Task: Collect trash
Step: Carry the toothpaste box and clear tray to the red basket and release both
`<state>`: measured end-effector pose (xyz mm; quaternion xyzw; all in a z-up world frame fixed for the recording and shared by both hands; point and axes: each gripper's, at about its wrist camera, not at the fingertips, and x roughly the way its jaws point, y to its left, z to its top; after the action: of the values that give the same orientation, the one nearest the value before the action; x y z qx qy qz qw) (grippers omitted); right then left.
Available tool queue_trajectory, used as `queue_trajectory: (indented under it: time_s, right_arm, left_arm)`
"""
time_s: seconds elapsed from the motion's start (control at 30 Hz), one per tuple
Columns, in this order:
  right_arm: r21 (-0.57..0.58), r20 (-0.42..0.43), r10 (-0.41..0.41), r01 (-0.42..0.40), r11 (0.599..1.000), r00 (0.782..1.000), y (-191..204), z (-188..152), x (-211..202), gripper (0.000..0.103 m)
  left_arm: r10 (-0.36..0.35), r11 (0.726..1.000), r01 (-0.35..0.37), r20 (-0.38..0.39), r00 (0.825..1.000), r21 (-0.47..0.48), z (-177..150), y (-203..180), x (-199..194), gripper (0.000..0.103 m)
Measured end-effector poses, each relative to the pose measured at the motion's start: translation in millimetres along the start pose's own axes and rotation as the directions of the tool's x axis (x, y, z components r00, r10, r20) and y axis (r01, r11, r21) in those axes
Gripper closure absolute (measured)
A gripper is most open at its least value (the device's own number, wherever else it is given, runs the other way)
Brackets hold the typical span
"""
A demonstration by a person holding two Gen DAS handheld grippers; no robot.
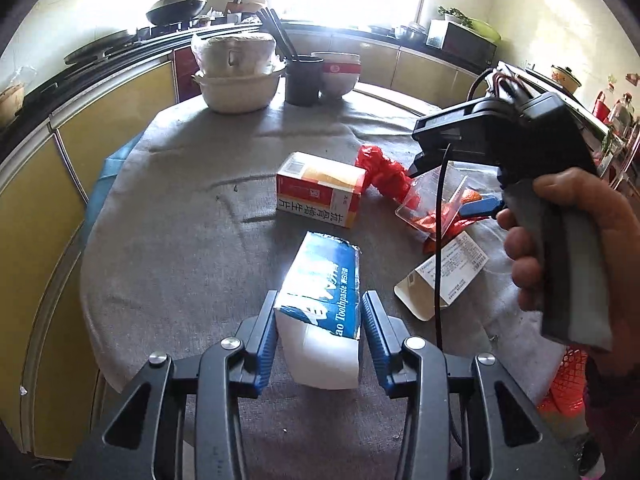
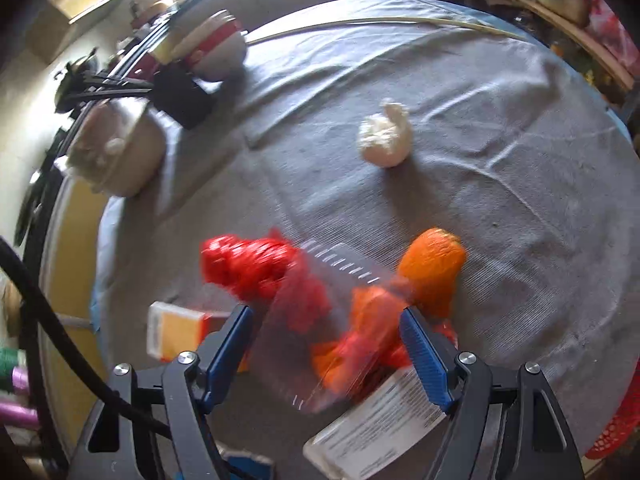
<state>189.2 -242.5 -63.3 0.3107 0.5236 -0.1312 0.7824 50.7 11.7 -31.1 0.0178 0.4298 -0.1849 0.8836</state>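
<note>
Left tool [image 1: 320, 312] clamped on toothpaste box [image 1: 324, 280], lying on bench [image 1: 180, 240]. Right tool [image 2: 328, 344] open above clear plastic container [image 2: 332, 320]. Collection underway; next: lift box, lower right tool.

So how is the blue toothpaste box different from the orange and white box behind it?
The toothpaste box is blue and white with English letters; the orange and white box has Chinese writing. The toothpaste box sits between the left hand-held gripper's fingers, while the orange and white box lies untouched, farther up the table. The toothpaste box looks longer and points away from the camera; the other lies crosswise. Both are cardboard boxes on the grey cloth.
</note>
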Motion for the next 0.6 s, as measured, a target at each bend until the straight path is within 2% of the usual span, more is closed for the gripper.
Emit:
queue_trajectory:
  time_s: [0.1,0.2,0.37,0.5,0.53,0.6]
  right_arm:
    - [0.007,0.022,-0.003,0.003,1.0,1.0,-10.9,1.0,4.1,0.024]
    - [-0.052,0.046,0.023,-0.021,0.998,0.999,-15.9,0.2,0.4,0.028]
    - [-0.116,0.063,0.073,-0.065,0.991,0.995,-34.8,-3.8,-15.7,0.029]
    - [-0.087,0.055,0.164,-0.159,0.983,0.985,-55.2,-4.4,-28.0,0.029]
    - [-0.08,0.056,0.216,-0.211,0.974,0.975,-62.4,-5.6,-33.7,0.029]
    - [-0.07,0.052,0.25,-0.246,0.967,0.967,-68.8,-8.3,-40.4,0.029]
  left_arm:
    - [-0.044,0.999,0.044,-0.035,0.998,0.001,-2.4,-1.0,4.0,0.06]
    - [-0.059,0.998,0.058,-0.078,0.995,-0.01,-11.2,-1.5,10.7,0.06]
    - [-0.091,0.995,0.084,-0.121,0.989,-0.06,-18.3,4.7,18.8,0.06]
    - [-0.111,0.991,0.1,-0.133,0.985,-0.085,-18.8,5.8,22.1,0.06]
    - [-0.113,0.991,0.102,-0.134,0.984,-0.085,-18.9,4.8,22.8,0.06]
    - [-0.111,0.991,0.1,-0.132,0.985,-0.084,-18.7,3.7,24.8,0.06]
